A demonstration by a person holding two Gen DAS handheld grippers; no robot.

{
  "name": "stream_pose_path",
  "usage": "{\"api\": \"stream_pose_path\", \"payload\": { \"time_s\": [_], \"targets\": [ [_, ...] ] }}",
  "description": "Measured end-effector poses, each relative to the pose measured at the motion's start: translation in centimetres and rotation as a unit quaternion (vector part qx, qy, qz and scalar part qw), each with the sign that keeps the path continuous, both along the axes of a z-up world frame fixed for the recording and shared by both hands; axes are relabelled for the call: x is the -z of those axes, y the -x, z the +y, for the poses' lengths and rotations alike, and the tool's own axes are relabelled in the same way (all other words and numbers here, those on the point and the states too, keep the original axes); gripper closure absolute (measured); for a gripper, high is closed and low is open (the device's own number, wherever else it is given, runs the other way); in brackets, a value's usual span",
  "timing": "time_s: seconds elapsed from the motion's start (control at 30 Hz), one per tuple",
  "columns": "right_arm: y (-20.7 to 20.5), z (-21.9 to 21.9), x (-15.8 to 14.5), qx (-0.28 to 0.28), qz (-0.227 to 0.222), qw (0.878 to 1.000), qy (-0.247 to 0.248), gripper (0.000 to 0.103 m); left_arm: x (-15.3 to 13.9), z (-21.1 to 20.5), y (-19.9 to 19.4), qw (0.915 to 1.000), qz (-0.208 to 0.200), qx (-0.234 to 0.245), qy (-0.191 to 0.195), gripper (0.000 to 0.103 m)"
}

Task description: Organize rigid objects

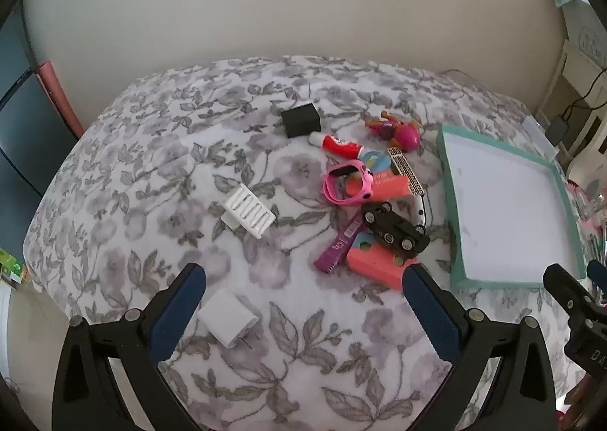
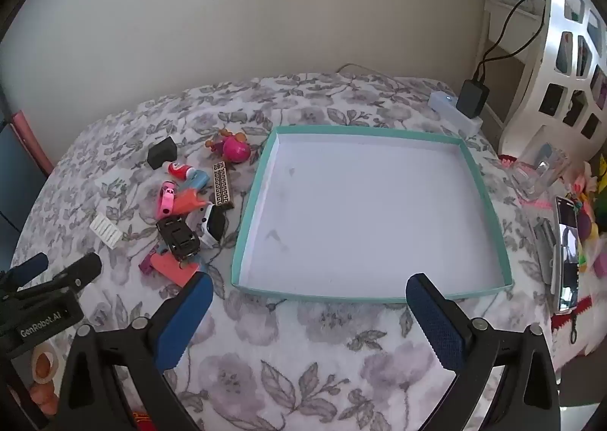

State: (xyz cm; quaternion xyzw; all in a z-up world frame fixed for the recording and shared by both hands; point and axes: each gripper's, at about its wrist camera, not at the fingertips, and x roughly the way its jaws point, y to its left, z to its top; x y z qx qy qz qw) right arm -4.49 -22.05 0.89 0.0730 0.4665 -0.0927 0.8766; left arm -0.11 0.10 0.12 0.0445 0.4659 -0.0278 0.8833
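- Teal tray (image 2: pixel 253 181): white inside, nothing in it, flat on the floral bedspread (image 2: pixel 303 347). All places below are given from the tray.
- Pile of small items sits just left of the tray: black toy car (image 1: pixel 394 228), pink watch band (image 1: pixel 345 182), coral box (image 1: pixel 375 260), purple comb (image 1: pixel 341 245), red-white tube (image 1: pixel 339 144), pink doll toy (image 1: pixel 398 131), black cube (image 1: pixel 301 119).
- White ribbed block (image 1: pixel 248 210) lies further left of the tray, apart from the pile; white charger plug (image 1: pixel 229 315) further left again and nearer the camera.
- Left gripper (image 1: pixel 303 289): jaws wide apart, holding nothing, touching nothing. The plug lies just beside its left finger; the coral box is at its right fingertip.
- Right gripper (image 2: pixel 307 296): jaws wide apart, empty, hovering over the tray's near edge; pile off to its left.
- Only the right view shows the full tray interior, the black adapter (image 2: pixel 472 97) with its cable beyond the far right corner, and the phone (image 2: pixel 567 253) to the right.
- Only the left view shows the plug.
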Motion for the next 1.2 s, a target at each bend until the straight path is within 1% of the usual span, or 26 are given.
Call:
{"api": "stream_pose_path", "payload": {
  "time_s": [0.17,0.2,0.23,0.33,0.37,0.5,0.57,0.87,1.2],
  "targets": [
    [-0.7,0.0,0.2,-0.002,0.004,1.000,0.000,0.000,-0.2,0.3,1.6,0.9999,-0.014,-0.007,0.005,0.000],
    [-0.1,0.1,0.1,-0.004,-0.008,1.000,0.006,0.000,0.4,0.1,0.8,1.0000,-0.002,-0.005,0.000,0.000],
    [-0.1,0.1,0.0,-0.004,-0.009,1.000,0.007,0.000,0.5,0.3,0.5,1.0000,0.005,-0.002,0.002,0.000],
    [-0.2,0.3,-0.3,-0.006,-0.009,1.000,0.013,0.000,0.4,0.6,0.6,1.0000,0.006,-0.003,0.007,0.000],
    [-0.2,0.3,-0.4,-0.006,-0.008,1.000,0.012,0.000,0.1,-0.1,0.1,1.0000,0.009,-0.001,0.001,0.000],
    [0.0,0.5,-0.7,-0.006,-0.006,1.000,0.011,0.000,-0.2,-0.4,0.0,0.9999,0.009,0.003,-0.003,0.000],
    [-0.2,0.2,0.0,-0.008,-0.008,1.000,0.010,0.000,-0.2,-0.4,0.0,1.0000,0.009,0.001,-0.002,0.000],
    [0.0,0.2,-0.1,-0.007,-0.006,1.000,0.010,0.000,-0.5,-0.4,0.1,1.0000,0.006,0.001,-0.002,0.000],
    [0.0,0.2,0.0,-0.006,-0.005,1.000,0.011,0.000,-0.1,-0.1,0.1,1.0000,0.008,-0.001,0.000,0.000]
  ]
}}
